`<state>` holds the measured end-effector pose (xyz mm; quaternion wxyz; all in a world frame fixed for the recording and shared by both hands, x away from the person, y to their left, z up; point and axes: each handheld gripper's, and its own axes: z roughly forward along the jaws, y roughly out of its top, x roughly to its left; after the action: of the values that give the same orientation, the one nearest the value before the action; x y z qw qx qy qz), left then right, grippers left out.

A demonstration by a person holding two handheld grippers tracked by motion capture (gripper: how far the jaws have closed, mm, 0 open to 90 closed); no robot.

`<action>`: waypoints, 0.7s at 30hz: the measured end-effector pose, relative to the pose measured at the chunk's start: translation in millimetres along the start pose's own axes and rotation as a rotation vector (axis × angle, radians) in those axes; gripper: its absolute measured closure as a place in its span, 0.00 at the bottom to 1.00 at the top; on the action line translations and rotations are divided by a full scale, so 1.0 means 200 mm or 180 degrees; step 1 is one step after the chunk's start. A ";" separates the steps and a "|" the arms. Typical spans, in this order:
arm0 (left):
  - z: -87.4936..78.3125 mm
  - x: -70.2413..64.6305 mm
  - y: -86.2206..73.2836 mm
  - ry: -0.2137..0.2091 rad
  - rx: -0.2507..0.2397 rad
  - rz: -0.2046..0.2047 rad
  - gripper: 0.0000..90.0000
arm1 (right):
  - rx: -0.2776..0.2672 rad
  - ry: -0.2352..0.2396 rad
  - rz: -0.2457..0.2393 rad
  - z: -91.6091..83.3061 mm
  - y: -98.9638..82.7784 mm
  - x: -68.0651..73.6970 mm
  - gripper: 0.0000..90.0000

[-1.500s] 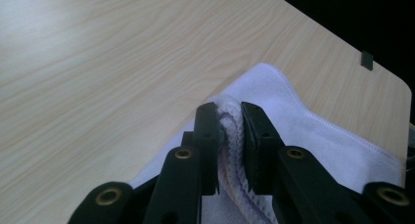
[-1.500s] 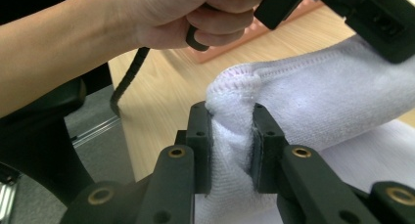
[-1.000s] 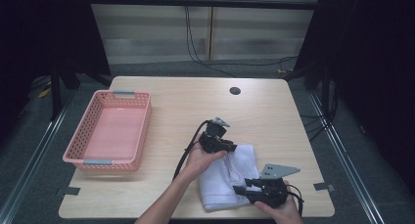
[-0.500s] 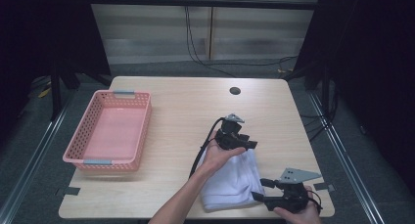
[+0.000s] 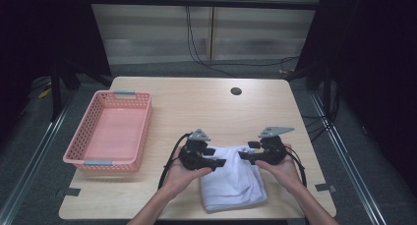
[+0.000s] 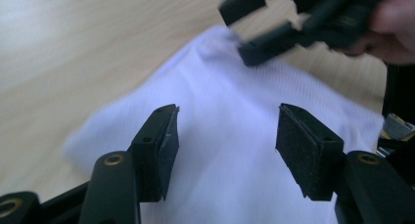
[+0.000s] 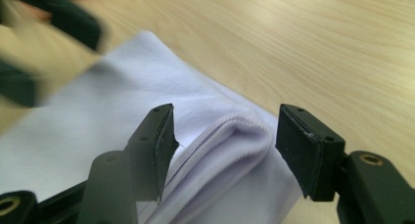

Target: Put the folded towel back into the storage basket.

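A folded white cloth [image 5: 233, 183] lies on the wooden table [image 5: 196, 107] near its front edge. My left gripper [image 5: 220, 163] hovers at the cloth's far left corner and points right. My right gripper [image 5: 244, 155] hovers at the far right corner and points left, so the two tips face each other. In the left gripper view my left gripper [image 6: 225, 131] stands open above flat cloth [image 6: 220, 185], pads clear of it. My right gripper [image 7: 222, 131] is open too, over the cloth's thick folded edge [image 7: 240, 131]. Both pairs of jaws have just been opening, with nothing gripped.
An empty pink basket [image 5: 83, 149] stands at the table's left side. A small dark hole [image 5: 236, 91] sits near the far edge. Black cables trail from both grippers toward the front. Dark floor and metal rails surround the table.
Both grippers have let go of the cloth and opened. The right hand has moved from the cloth's near right corner up to its far right corner. The left hand has slid back left.
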<state>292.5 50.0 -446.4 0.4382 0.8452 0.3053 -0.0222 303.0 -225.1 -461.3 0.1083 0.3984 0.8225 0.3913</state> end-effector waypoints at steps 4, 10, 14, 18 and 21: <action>-0.10 -0.05 -0.15 0.0014 0.0106 0.0060 0.40 | 0.0241 -0.0082 -0.0111 0.11 -0.01 -0.01 0.55; -0.17 -0.10 -0.35 0.0064 0.0158 -0.0099 0.28 | 0.0126 -0.0205 -0.0181 0.08 -0.03 -0.01 0.92; -0.14 -0.13 -0.41 0.0002 0.0355 -0.0040 0.23 | 0.0143 -0.0267 -0.0062 0.09 -0.05 -0.07 0.58; -0.09 -0.16 -0.42 -0.0034 0.0422 0.0020 0.25 | 0.0142 -0.0187 0.0080 0.11 -0.07 -0.13 0.37; -0.07 -0.19 -0.43 -0.0064 0.0400 0.0087 0.25 | 0.0103 -0.0095 0.0131 0.11 -0.07 -0.15 0.31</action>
<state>213.0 79.3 -487.8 0.3875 0.8748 0.2874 -0.0438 325.4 -241.1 -489.9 0.1061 0.4227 0.8186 0.3741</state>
